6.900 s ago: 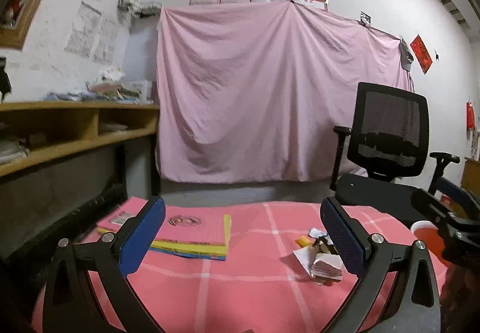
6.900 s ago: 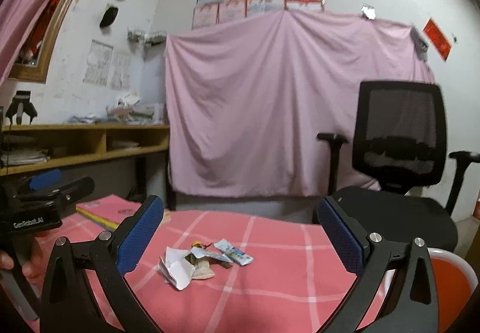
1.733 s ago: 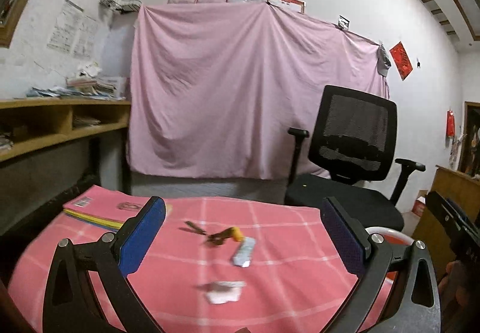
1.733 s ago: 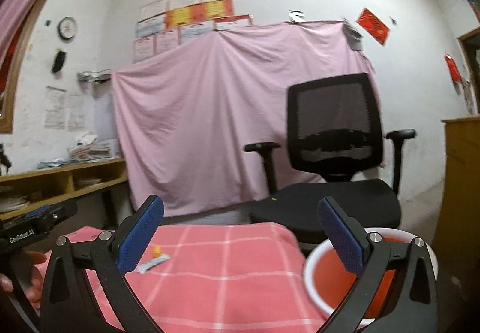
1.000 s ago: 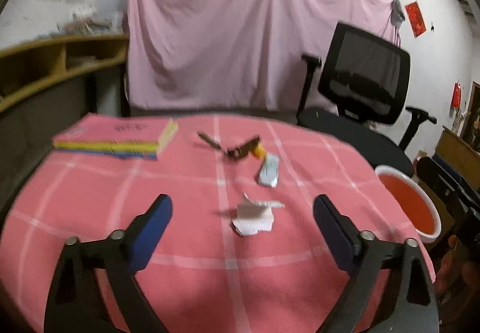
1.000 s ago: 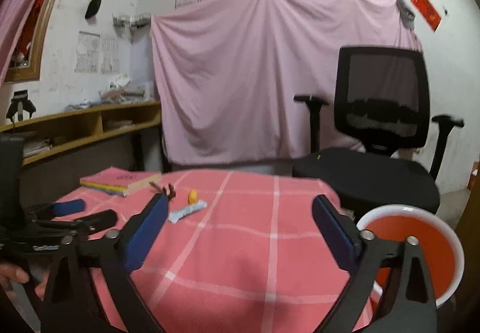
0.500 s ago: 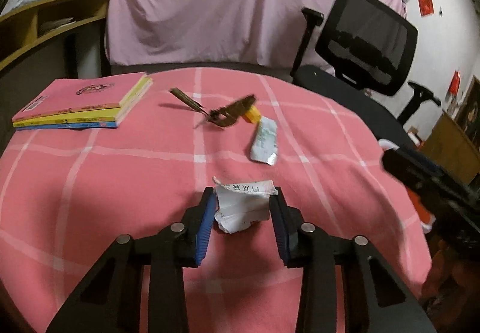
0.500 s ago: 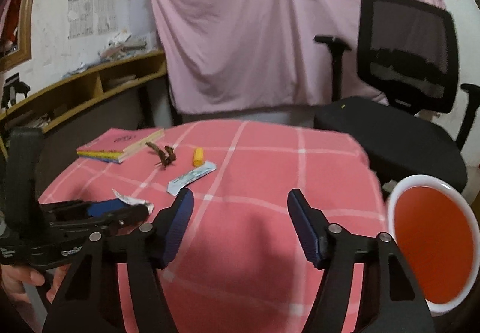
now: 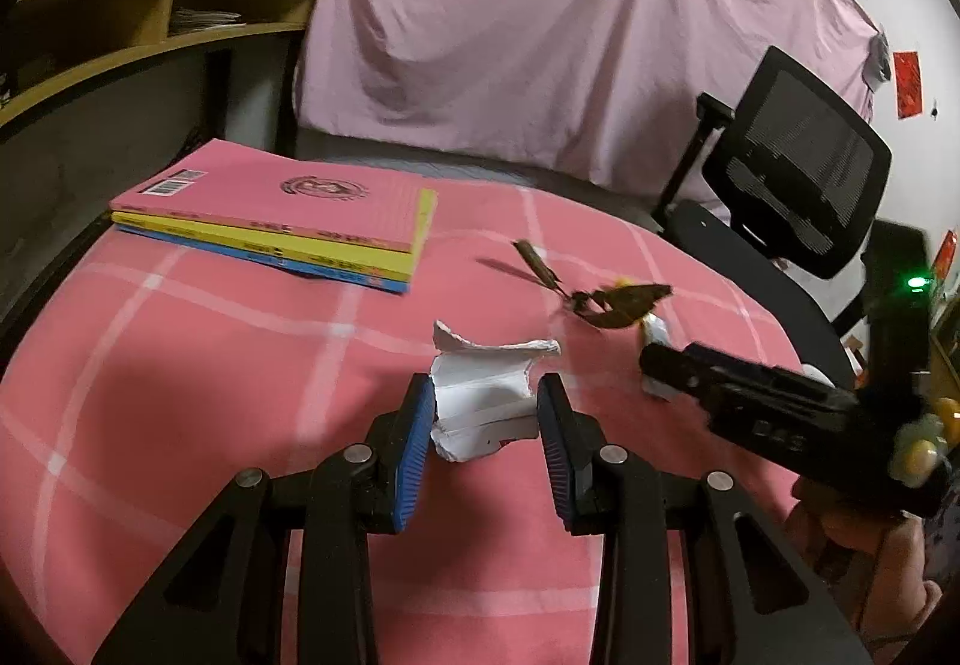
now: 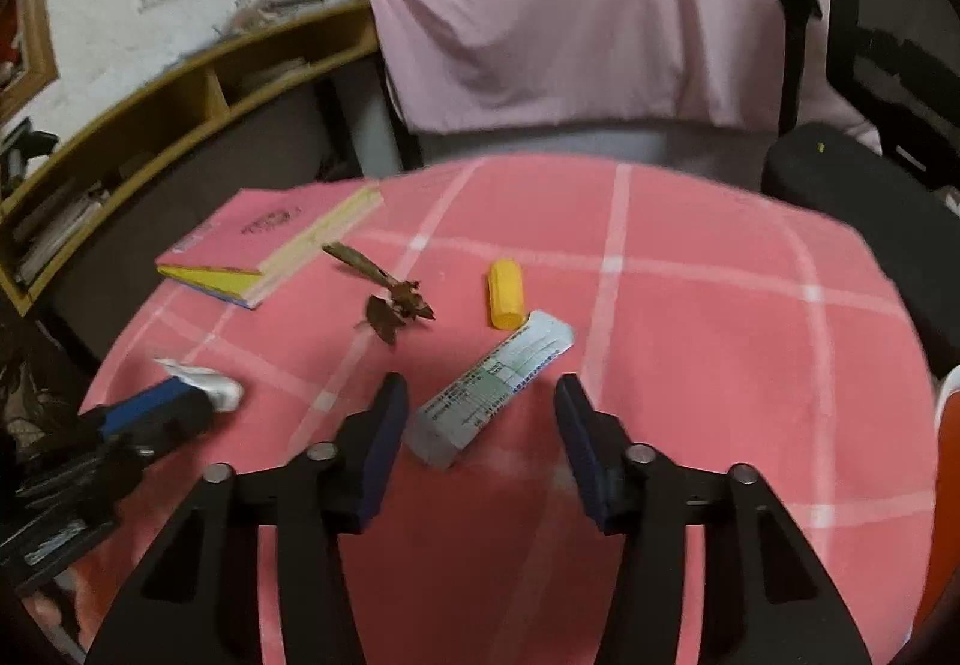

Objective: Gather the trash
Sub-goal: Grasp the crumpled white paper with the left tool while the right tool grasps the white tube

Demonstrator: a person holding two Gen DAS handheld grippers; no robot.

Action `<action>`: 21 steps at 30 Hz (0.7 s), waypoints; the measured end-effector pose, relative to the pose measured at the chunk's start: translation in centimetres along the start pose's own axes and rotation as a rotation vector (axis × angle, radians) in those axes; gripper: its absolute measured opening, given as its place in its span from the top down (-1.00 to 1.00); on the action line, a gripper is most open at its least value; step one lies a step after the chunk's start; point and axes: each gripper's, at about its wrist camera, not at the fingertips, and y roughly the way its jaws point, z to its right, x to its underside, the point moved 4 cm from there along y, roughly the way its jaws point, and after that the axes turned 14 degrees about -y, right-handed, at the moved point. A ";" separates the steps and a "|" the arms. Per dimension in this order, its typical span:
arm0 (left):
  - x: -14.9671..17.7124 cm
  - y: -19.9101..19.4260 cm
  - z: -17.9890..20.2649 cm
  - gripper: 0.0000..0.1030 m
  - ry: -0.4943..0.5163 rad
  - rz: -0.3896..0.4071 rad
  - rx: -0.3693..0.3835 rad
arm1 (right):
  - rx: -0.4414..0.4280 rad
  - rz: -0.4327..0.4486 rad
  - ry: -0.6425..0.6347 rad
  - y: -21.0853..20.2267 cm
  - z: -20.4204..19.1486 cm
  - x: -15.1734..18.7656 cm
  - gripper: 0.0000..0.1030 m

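On the pink checked tablecloth (image 9: 180, 365), my left gripper (image 9: 486, 389) is shut on a crumpled white paper (image 9: 483, 404), both blue pads pressing its sides. From the right wrist view the paper (image 10: 204, 380) shows at the left gripper's tip. My right gripper (image 10: 480, 383) hangs low over a pale printed wrapper (image 10: 492, 383). Its jaws are closing, and the wrapper's near end lies between them without both pads pressing it. A yellow cap (image 10: 506, 294) and a dried brown leaf with a stem (image 10: 393, 299) lie just beyond the wrapper.
A stack of pink, yellow and blue books (image 9: 282, 212) lies at the table's far left. A black office chair (image 9: 798, 179) stands behind the table at the right. The red bin's edge (image 10: 948, 449) shows past the table's right side. Wooden shelves (image 9: 120, 23) line the left wall.
My left gripper has closed on the white paper and shifted with it. My right gripper has tipped down and moved left over the wrapper, its jaws narrowing.
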 end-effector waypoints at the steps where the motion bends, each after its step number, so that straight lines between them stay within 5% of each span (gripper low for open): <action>1: -0.1 0.0 -0.2 0.41 -0.007 -0.001 0.002 | 0.004 -0.010 0.004 0.2 0.0 0.1 0.23; 5: -0.1 0.0 0.1 0.41 -0.013 -0.005 0.000 | 0.036 -0.023 -0.027 -0.1 -0.4 0.4 0.42; 7: 0.0 -0.1 0.3 0.41 -0.001 -0.002 -0.001 | 0.035 -0.021 -0.034 -0.3 -0.5 0.6 0.80; 15: 0.9 -0.5 2.6 0.41 0.045 0.024 0.026 | 0.035 0.074 -0.023 -3.2 0.0 1.8 0.90; 21: 1.4 -1.1 6.0 0.41 0.098 0.078 0.087 | 0.078 0.302 -0.025 -9.3 1.0 3.1 0.89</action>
